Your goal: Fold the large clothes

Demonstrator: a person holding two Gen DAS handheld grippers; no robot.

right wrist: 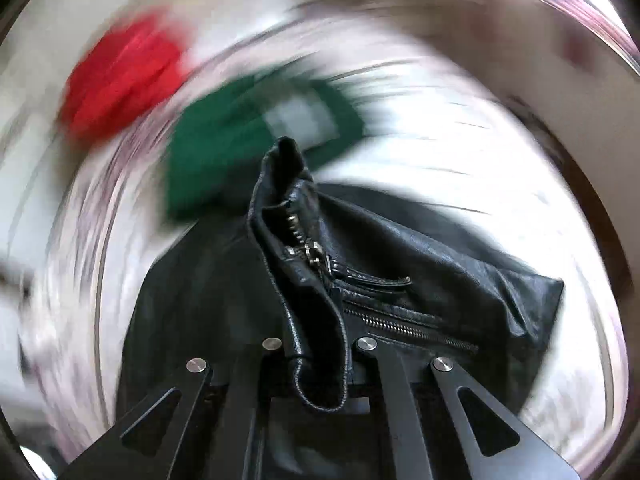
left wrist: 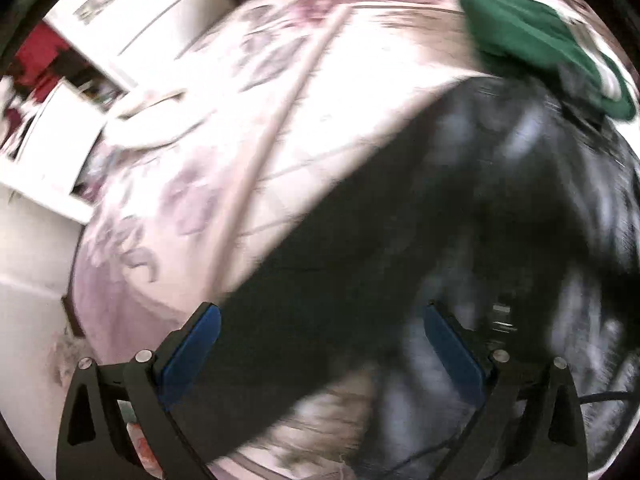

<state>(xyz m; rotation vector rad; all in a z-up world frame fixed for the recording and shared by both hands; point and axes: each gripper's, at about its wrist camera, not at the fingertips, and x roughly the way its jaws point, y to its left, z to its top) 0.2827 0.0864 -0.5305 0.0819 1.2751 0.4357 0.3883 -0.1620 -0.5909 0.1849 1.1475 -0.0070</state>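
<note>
Jacket (right wrist: 400, 248) zipper edge clamped in right gripper (right wrist: 320, 364); left gripper (left wrist: 320, 344) spread wide, holding nothing. Best: 1 smooth carry (avoid green garment (left wrist: 532, 40)).

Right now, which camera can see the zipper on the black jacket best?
The right wrist view. There the zipper is sharp and close, with metal teeth and a pull on the black jacket, whose edge the right claw pinches. The left wrist view shows the jacket only as a dark blur beyond the open left claw; no zipper can be made out.
</note>
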